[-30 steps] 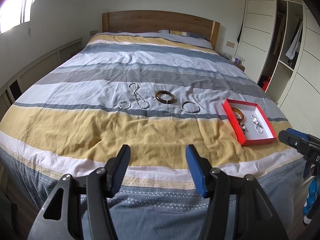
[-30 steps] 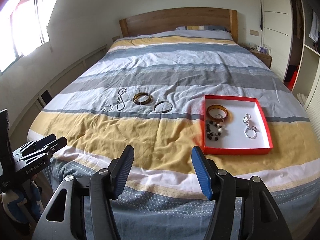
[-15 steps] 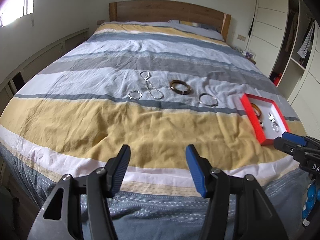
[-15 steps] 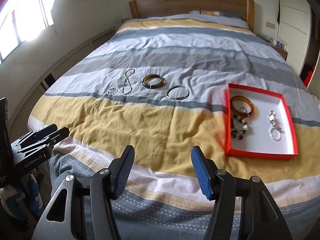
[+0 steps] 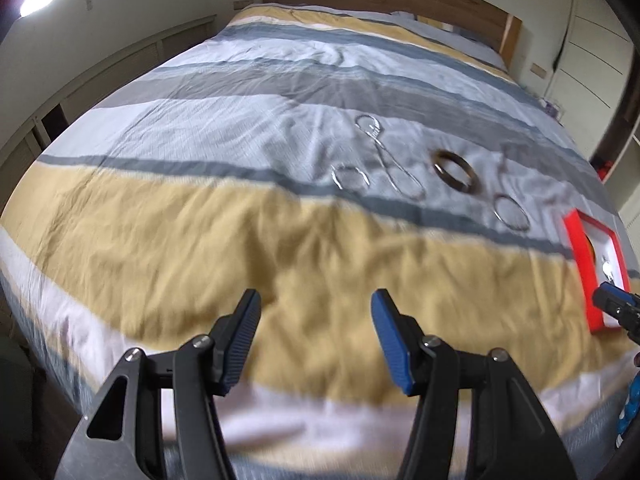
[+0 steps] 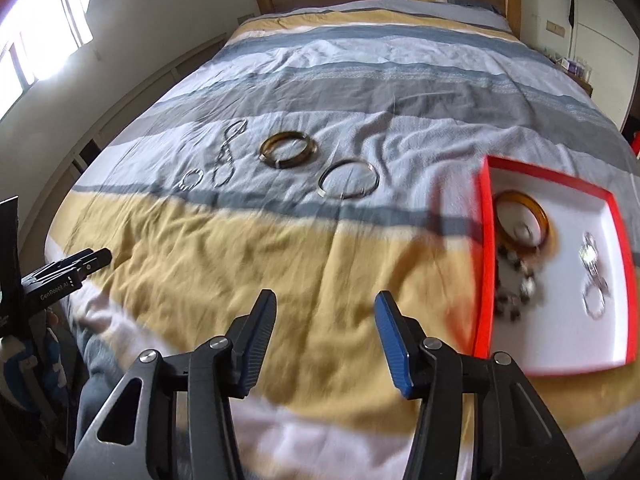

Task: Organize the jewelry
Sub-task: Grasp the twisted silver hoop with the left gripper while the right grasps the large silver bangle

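1. Jewelry: small ring [image 6: 191,179], chain [image 6: 227,148], brown bangle [image 6: 289,149] and silver bangle [image 6: 349,179] lie in a row on the bedspread [image 6: 280,248].
2. Red tray [image 6: 484,264] holds further pieces.
3. Left gripper [image 5: 316,320]: jaws apart, empty.
4. Right gripper [image 6: 326,322]: jaws apart, empty.

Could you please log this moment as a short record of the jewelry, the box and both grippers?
loose on bed: small silver ring, silver chain, brown bangle, silver bangle
red box: holds amber bangle, dark bead bracelet, silver pieces
left gripper: open, empty, above bedspread
right gripper: open, empty
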The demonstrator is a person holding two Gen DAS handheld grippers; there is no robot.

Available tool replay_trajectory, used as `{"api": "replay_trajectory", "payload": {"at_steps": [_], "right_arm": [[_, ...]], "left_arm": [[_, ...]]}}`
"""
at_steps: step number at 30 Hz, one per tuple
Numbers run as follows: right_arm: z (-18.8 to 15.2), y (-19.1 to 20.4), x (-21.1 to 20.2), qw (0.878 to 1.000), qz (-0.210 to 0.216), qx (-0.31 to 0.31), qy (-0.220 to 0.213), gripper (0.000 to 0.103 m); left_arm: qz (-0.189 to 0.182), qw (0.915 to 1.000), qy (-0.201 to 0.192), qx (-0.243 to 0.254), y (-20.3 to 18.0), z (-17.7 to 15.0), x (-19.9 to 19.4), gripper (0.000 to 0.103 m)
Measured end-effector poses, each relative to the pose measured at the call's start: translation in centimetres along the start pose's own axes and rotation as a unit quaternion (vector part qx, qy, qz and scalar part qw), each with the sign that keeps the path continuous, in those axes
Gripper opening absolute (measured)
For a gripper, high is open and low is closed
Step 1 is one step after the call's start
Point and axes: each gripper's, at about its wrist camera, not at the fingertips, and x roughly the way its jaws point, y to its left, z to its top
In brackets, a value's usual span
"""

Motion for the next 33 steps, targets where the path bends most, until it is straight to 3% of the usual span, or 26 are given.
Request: {"api": "replay_trajectory", "payload": {"at_steps": [13, 27, 30, 33], "right_arm": [[8.1, -3.3, 9.2, 0.999, -0.010, 0.038, 0.011, 0.037], [9.5, -4.4, 15.4, 0.997, -0.016, 0.049, 0.049, 0.032], [9.7, -4.2, 16.4, 0.998, -0.021, 0.036, 0.056, 0.033], [9.8, -3.8, 16.8, 0.998, -0.027, 0.027, 0.051, 0.032]], "left_arm": [[-0.031, 0.9994, 0.011, -0.013, -0.2, 8.3, 8.8, 0.054], [-0.025, 0.9985, 0.049, 0.009, -1.7, 9.1, 15.5, 0.054], [-0.021, 0.9988, 0.044, 0.005, -1.8, 9.1, 16.0, 0.049], [-0.010, 0.9991, 0.038, 0.012, -2.2, 9.1, 16.0, 0.036]]}}
